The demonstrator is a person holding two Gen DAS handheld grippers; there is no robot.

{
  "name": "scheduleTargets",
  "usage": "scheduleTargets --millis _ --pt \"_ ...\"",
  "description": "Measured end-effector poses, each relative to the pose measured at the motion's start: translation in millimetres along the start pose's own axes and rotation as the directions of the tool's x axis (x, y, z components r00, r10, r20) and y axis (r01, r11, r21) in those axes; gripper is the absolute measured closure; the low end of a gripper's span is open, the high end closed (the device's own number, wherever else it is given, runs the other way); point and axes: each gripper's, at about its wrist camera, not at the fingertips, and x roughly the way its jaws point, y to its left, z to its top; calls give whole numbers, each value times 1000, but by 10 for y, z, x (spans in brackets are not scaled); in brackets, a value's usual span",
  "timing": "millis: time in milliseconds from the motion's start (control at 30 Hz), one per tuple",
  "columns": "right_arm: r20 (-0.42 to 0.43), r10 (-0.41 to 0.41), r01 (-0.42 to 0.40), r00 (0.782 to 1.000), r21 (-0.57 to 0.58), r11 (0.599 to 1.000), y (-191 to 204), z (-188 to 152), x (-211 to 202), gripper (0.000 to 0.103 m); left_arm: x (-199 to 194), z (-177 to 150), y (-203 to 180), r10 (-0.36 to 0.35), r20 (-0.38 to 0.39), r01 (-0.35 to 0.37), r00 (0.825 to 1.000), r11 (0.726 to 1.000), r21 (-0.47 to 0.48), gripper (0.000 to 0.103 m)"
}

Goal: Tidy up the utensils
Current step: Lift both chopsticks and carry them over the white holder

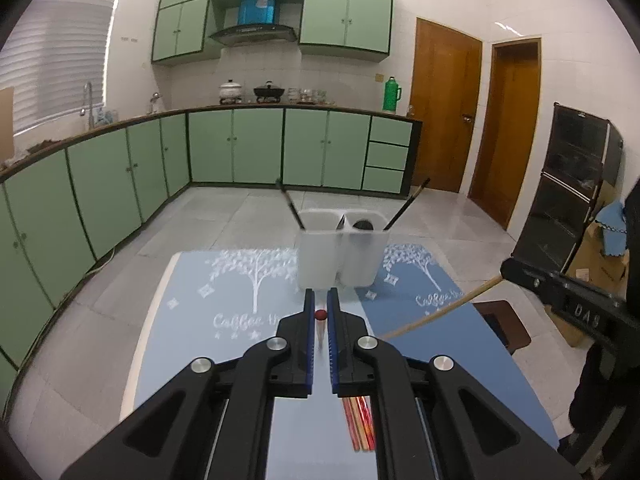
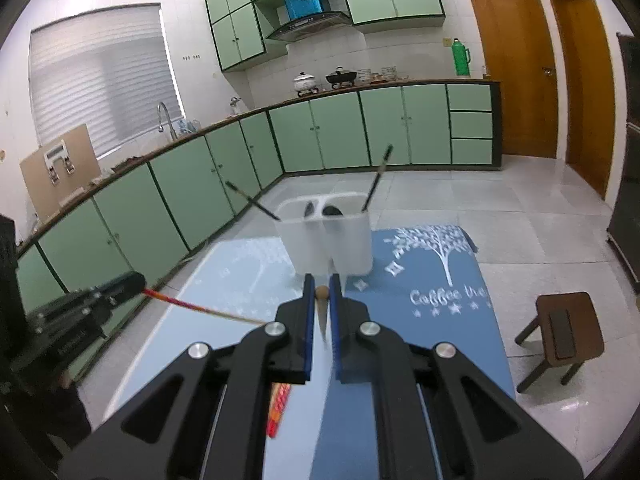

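My left gripper [image 1: 320, 300] is shut on a red-patterned chopstick [image 1: 320, 315], seen end-on between the blue pads. In the right wrist view that chopstick [image 2: 192, 306] sticks out of the left gripper [image 2: 138, 282]. My right gripper [image 2: 322, 284] is shut on a tan wooden chopstick [image 2: 322, 293]. That stick [image 1: 440, 312] shows from the side in the left wrist view, held by the right gripper [image 1: 506, 272]. Ahead of both grippers stands a white two-compartment utensil holder [image 1: 340, 256] [image 2: 328, 244] with dark utensils leaning out. Several red and orange chopsticks [image 1: 358, 424] [image 2: 278, 408] lie on the table below.
The table carries two blue tree-print mats [image 1: 240, 300] [image 2: 432, 280]. A brown stool [image 2: 560, 332] stands to the right of the table on the tiled floor. Green cabinets [image 1: 232, 148] line the far and left walls. A black shelf unit [image 1: 572, 184] stands at the right.
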Motion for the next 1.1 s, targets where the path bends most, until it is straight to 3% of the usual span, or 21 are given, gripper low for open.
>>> scheduleTargets --millis 433,633,867,1100 --pt "1 40 -40 999 -82 996 71 602 82 97 203 493 -83 -18 34 15 999 997 75 97" --pt "41 80 -75 996 -103 992 37 1013 -5 97 143 847 -73 -51 100 44 994 996 71 97" --pt "119 59 -43 991 -137 990 -3 1593 -12 97 43 1476 -164 -59 242 37 969 995 95 97" --pt "96 -3 17 995 -144 989 -131 1938 498 97 405 1858 -266 -41 309 10 950 995 101 97"
